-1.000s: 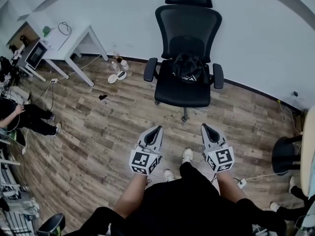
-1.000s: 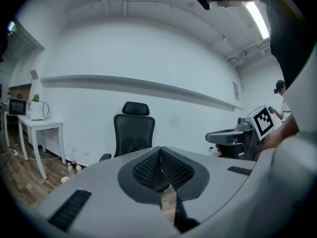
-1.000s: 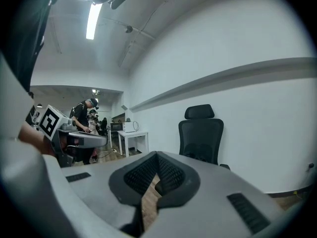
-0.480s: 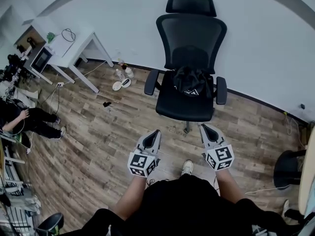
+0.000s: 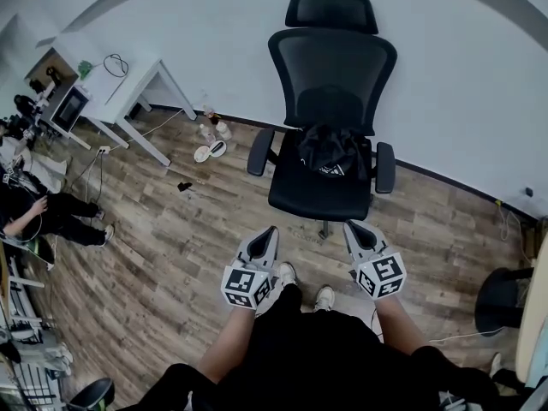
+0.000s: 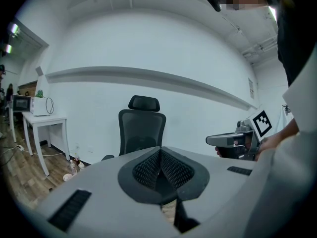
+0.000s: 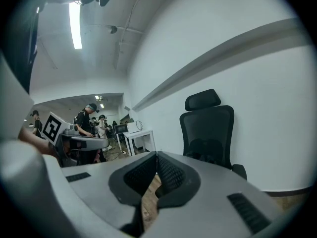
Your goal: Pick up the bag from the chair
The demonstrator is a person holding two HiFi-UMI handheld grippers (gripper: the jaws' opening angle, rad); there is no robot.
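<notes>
A black bag [image 5: 330,150] with a white print lies on the seat of a black mesh office chair [image 5: 330,67] against the white wall. The chair [image 6: 140,130] also shows in the left gripper view, and the chair [image 7: 208,133] stands ahead in the right gripper view, the dark bag [image 7: 203,151] seen dimly through its back. My left gripper [image 5: 270,232] and right gripper [image 5: 353,227] are held side by side just short of the seat's front edge. Both are shut and hold nothing.
A white desk [image 5: 111,80] with a microwave [image 5: 67,105] stands at the left wall. Bottles and a plate [image 5: 210,139] lie on the wood floor beside the chair. A person [image 5: 34,208] sits on the floor far left. Another chair's dark base [image 5: 501,298] is at right.
The person has stepped closer to the chair, and both grippers have come nearer the seat's front edge. Both grippers stay shut.
</notes>
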